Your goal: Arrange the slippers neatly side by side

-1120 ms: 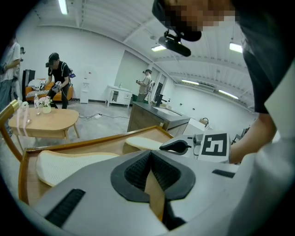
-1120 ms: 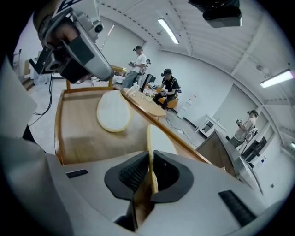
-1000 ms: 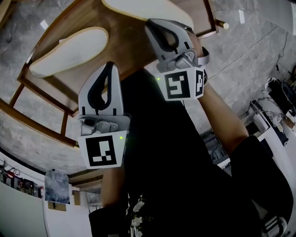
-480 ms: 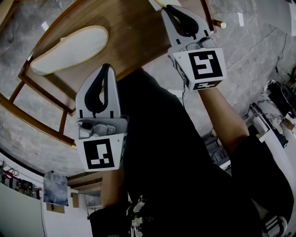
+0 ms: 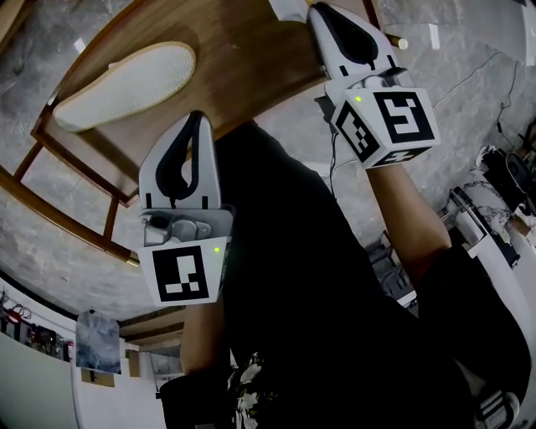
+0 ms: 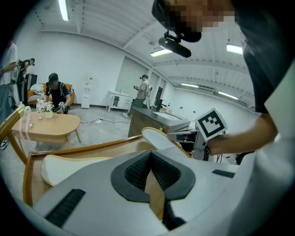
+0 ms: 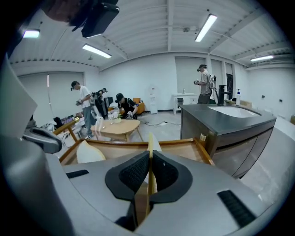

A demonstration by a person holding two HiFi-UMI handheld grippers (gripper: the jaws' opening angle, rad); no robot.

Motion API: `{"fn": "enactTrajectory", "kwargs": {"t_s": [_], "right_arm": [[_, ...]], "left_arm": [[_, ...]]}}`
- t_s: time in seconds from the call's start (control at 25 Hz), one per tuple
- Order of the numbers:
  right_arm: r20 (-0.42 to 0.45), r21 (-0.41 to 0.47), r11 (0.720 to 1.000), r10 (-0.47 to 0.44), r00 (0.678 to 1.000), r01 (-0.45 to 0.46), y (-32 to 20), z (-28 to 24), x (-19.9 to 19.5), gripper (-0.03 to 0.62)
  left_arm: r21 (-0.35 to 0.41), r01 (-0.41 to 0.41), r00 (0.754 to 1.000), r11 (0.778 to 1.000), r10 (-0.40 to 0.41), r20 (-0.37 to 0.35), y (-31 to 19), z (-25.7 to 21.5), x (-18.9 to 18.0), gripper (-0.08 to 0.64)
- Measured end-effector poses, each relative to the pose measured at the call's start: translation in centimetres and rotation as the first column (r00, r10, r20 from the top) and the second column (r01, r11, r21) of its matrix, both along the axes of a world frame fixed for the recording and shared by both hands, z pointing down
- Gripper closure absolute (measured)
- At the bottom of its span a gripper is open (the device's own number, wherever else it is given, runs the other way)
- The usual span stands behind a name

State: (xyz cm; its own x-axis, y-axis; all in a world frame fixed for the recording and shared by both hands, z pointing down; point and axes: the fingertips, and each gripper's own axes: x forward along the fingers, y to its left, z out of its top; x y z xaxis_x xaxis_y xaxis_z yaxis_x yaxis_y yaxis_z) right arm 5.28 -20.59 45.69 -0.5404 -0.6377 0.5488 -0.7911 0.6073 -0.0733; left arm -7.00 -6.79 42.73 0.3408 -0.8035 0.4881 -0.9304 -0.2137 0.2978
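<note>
Versus a second ago: the right gripper (image 7: pixel 150 156) has rolled and moved toward the top edge of the head view. The slipper (image 7: pixel 150 138) it pinches was flat and now stands on edge, the jaws having just tightened on it. Left gripper (image 6: pixel 150 156) unchanged, pressed together, empty. The other slipper (image 5: pixel 126 84), a pale, dimpled oval, lies on the rimmed wooden table (image 5: pixel 243 75). Grey marbled floor (image 5: pixel 444 92) around.

From the head we look steeply down on the left gripper (image 5: pixel 198 121), the right gripper (image 5: pixel 322 10) and the wooden tabletop (image 5: pixel 243 59). Our gripper cameras sit close behind their jaws, both facing across that same tabletop toward the far room.
</note>
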Motion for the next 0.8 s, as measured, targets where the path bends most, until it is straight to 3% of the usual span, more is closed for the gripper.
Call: {"fn": "enactTrajectory", "kwargs": {"t_s": [0.32,0.52,0.8], "right_arm": [[0.092,-0.057,0.994,0.094,0.991,-0.089,-0.3,0.1,0.9,0.578],[0.029,0.019,0.995,0.097,0.995,-0.097,-0.9,-0.1,2.0,0.577],[-0.057,0.087,0.996,0.029,0.998,-0.024,-0.6,0.3,1.2,0.577]], "left_arm": [[0.000,-0.013,1.000,1.000,0.013,0.001,0.4,0.1,0.3,0.558],[-0.009,-0.013,1.000,1.000,0.013,-0.002,0.8,0.5,0.5,0.558],[0.004,-0.018,1.000,1.000,0.018,0.001,1.0,0.3,0.3,0.558]]}}
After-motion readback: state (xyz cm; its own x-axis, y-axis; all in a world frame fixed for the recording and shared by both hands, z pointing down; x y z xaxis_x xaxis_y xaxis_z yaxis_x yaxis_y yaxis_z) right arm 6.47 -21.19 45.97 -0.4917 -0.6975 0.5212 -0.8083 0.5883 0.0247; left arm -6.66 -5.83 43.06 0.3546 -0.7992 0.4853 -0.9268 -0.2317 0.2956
